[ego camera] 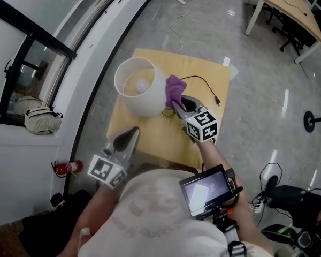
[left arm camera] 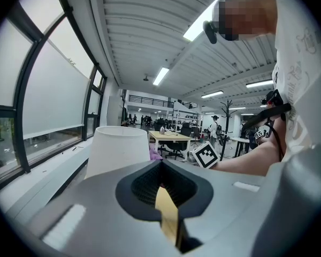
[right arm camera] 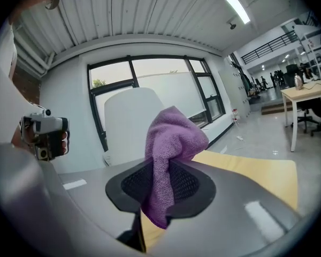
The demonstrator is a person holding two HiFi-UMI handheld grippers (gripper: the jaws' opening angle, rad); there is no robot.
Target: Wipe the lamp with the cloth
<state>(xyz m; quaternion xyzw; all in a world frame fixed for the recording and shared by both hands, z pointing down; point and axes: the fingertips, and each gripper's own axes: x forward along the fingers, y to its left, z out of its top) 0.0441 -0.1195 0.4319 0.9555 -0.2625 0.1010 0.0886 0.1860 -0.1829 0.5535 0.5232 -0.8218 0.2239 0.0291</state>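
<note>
Head view: a white lamp (ego camera: pixel 139 87) stands on a yellow table (ego camera: pixel 206 71). The right gripper (ego camera: pixel 177 106), jaws clamped on a purple cloth (ego camera: pixel 174 91), holds it at the shade's side. The left gripper (ego camera: pixel 134 130), jaws together and empty, sits near the lamp.

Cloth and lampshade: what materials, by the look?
Cloth: purple, matte, likely microfibre or terry; fuzzy pile, limp folds.
Lampshade: white, matte, smooth, stiff tapered wall; fabric, paper or plastic, cannot tell which.

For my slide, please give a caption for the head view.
Right gripper holds a purple cloth beside the white lampshade; left gripper shut, empty.
</note>
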